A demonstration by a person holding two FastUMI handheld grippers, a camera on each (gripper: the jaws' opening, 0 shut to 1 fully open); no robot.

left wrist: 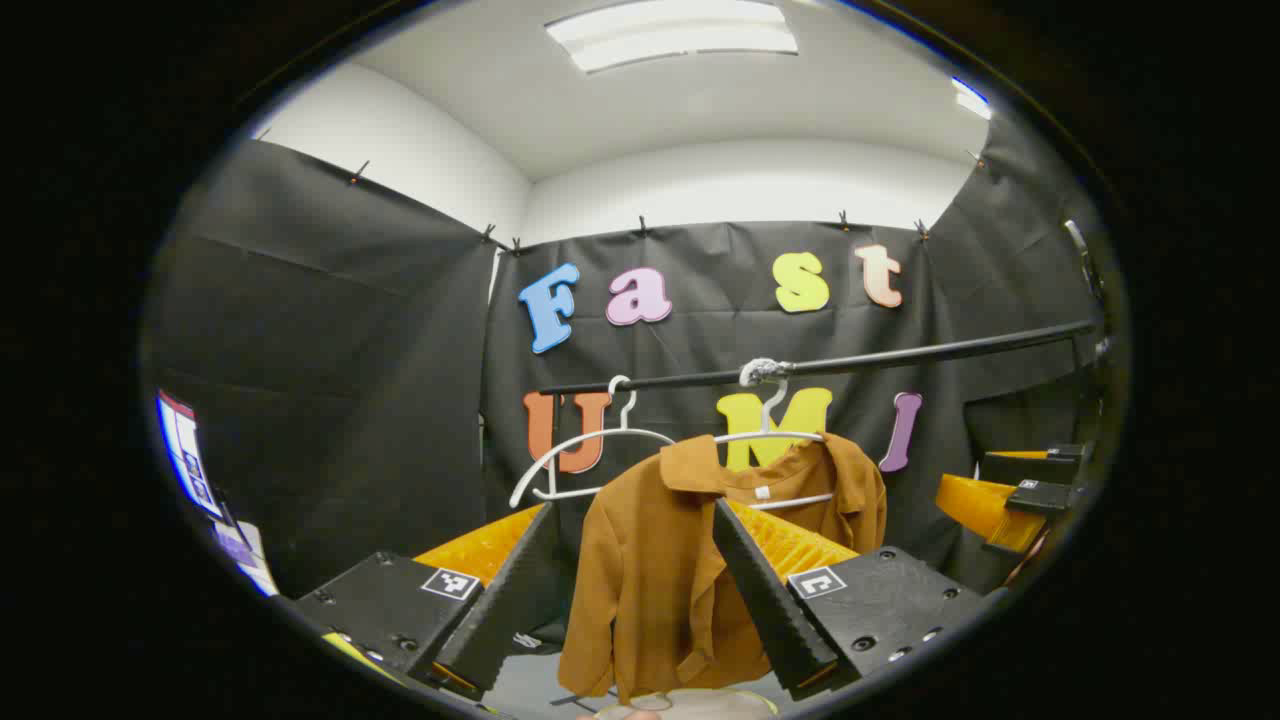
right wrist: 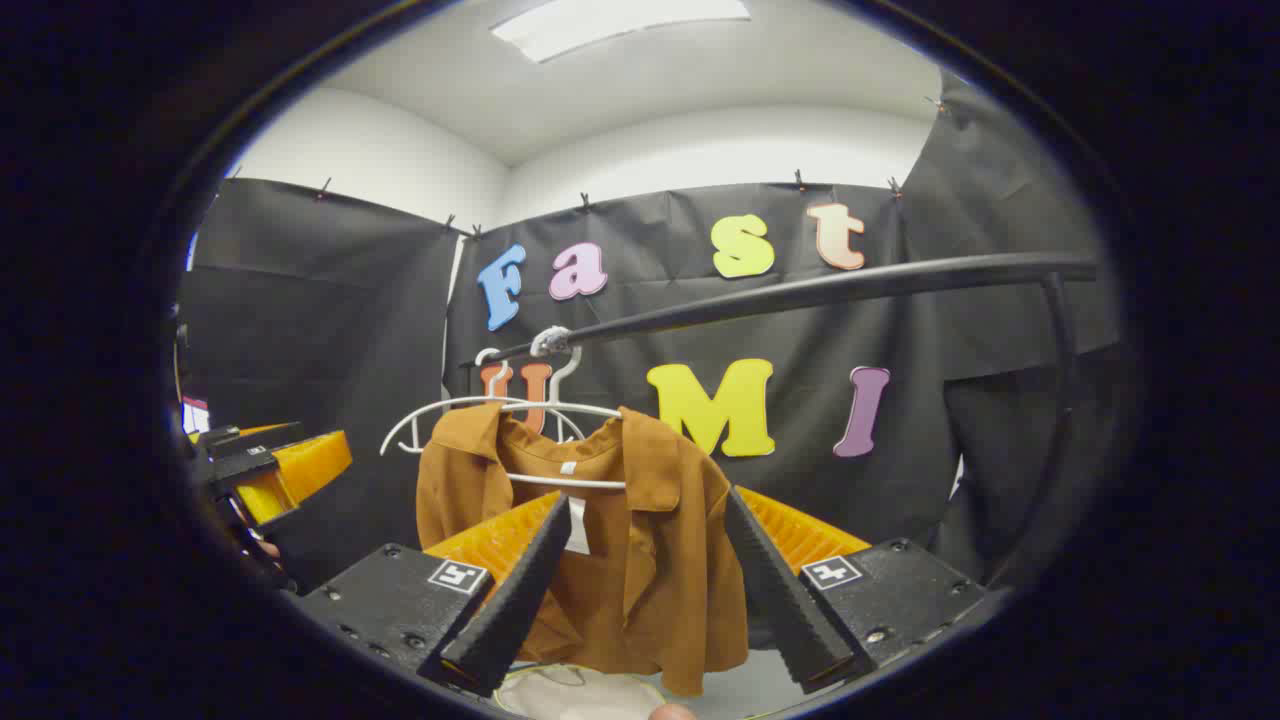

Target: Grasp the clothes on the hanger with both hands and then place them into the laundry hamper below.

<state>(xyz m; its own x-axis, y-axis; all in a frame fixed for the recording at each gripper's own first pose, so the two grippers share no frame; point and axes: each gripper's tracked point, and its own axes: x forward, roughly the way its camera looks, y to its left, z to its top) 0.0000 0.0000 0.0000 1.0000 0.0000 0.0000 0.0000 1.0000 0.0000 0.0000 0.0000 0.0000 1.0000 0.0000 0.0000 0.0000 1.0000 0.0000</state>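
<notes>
Left gripper view and right gripper view: a brown shirt (left wrist: 690,560) is hung on a white hanger (left wrist: 775,440) from the rail (left wrist: 900,355), framed by both wide-open, empty grippers (left wrist: 640,600) (right wrist: 640,590); the hanger could be dragged off if snagged.

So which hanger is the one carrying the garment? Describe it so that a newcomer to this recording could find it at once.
Find the black rail running across the booth in front of the cloth wall. Two white hangers hook over it side by side. The one wanted carries a brown collared shirt, with its hook by a pale wrapped patch on the rail; its neighbour, the empty hanger, is bare.
</notes>
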